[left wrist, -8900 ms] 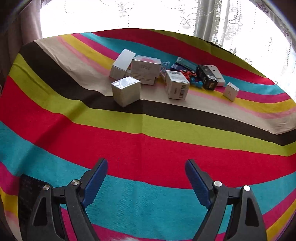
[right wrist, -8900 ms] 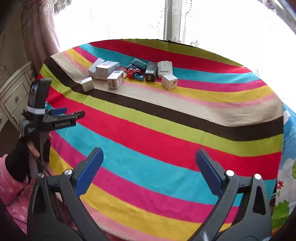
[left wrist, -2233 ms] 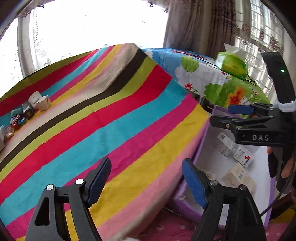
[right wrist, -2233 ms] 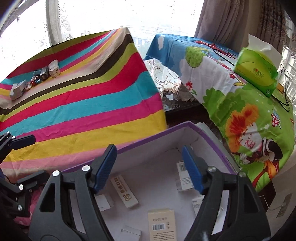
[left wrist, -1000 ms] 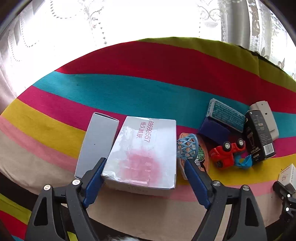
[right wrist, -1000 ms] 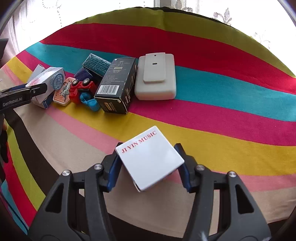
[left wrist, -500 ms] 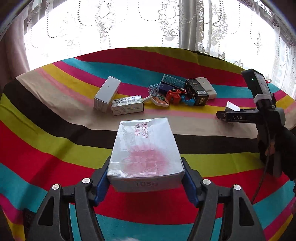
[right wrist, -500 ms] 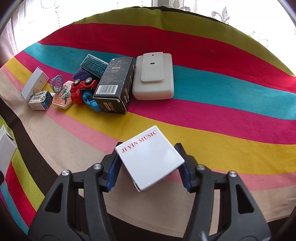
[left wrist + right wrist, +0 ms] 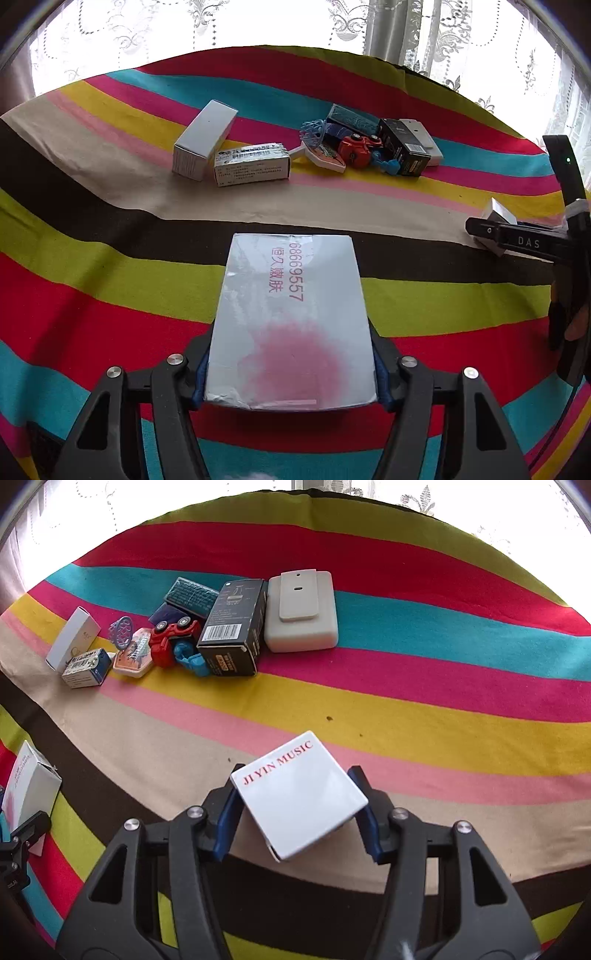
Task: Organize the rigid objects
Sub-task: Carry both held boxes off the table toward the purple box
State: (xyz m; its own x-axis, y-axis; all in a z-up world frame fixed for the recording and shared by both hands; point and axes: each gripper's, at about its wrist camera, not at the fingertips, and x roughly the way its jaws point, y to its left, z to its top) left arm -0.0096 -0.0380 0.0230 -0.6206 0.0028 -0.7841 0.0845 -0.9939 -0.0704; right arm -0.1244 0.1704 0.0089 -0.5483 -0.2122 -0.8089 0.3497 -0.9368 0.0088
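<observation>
A silver foil-wrapped box [image 9: 291,314] with red print and a pink blotch sits between the blue pads of my left gripper [image 9: 290,369]. The jaws are closing on its sides and it hangs above the striped cloth [image 9: 92,295]. My right gripper [image 9: 297,819] is shut on a small white box [image 9: 299,794] printed "JI YIN MUSIC", turned cornerwise between the pads. In the left wrist view the right gripper [image 9: 517,240] shows at the right edge with that white box [image 9: 498,216]. The silver box [image 9: 29,786] appears at the left edge of the right wrist view.
Further back on the cloth lie a long grey box [image 9: 205,140], a printed medicine box [image 9: 251,164], a red toy car [image 9: 356,147], a black carton [image 9: 232,627], a beige case [image 9: 301,609] and small toys. Lace curtains hang behind the far edge.
My left gripper has shut on the silver box, lifted it from the pile and drawn it back toward the near stripes. The right gripper has drawn slightly back with the white box.
</observation>
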